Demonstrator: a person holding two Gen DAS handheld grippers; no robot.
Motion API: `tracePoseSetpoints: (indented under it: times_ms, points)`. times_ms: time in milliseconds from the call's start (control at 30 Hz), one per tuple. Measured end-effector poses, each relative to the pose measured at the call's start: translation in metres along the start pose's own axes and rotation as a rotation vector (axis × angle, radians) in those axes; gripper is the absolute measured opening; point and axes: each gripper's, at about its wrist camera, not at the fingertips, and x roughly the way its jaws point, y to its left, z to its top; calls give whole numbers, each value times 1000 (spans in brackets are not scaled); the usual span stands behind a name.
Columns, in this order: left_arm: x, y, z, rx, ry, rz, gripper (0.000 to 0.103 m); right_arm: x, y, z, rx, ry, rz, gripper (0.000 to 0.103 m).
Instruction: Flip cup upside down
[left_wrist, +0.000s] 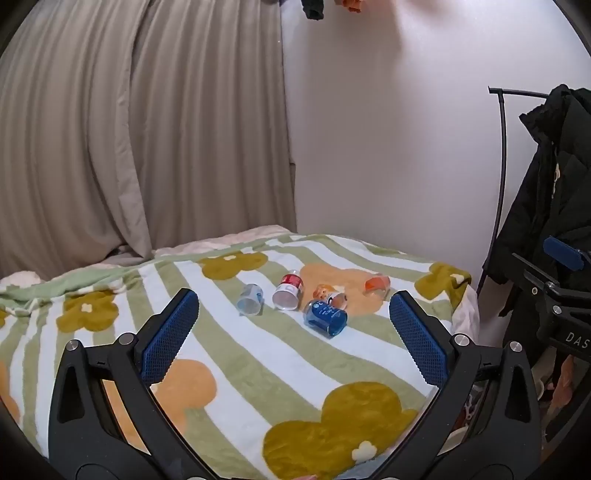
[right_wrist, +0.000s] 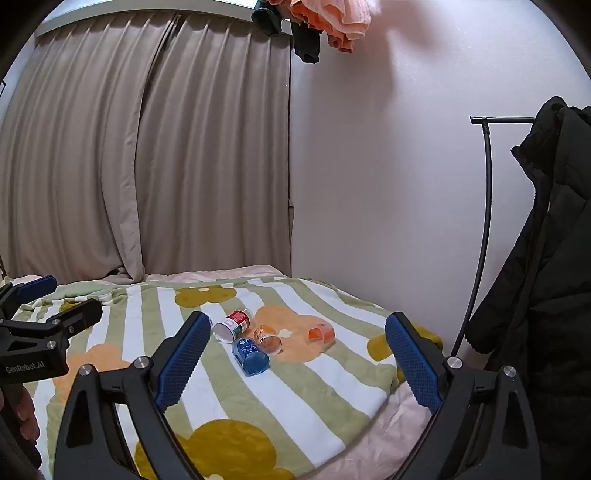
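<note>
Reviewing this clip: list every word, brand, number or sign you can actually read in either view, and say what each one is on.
"GenRobot.AI": white letters on the left gripper's black body, right wrist view.
"DAS", cut off at the frame edge: on the right gripper's black body, left wrist view.
Blue cup: white print, too small to read.
Red-and-white cup: label too blurred to read.
Nothing else carries text.
</note>
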Motion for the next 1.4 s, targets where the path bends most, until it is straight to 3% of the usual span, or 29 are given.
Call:
tracePoseSetpoints:
  times_ms: [267,1400]
  points:
    - [-1,2,4,1,-1,-8,103,4,26,0,-11,9,-3,95]
    - [6,2,2,0,-4,-30,103,6,28,1,-3,20,3,95]
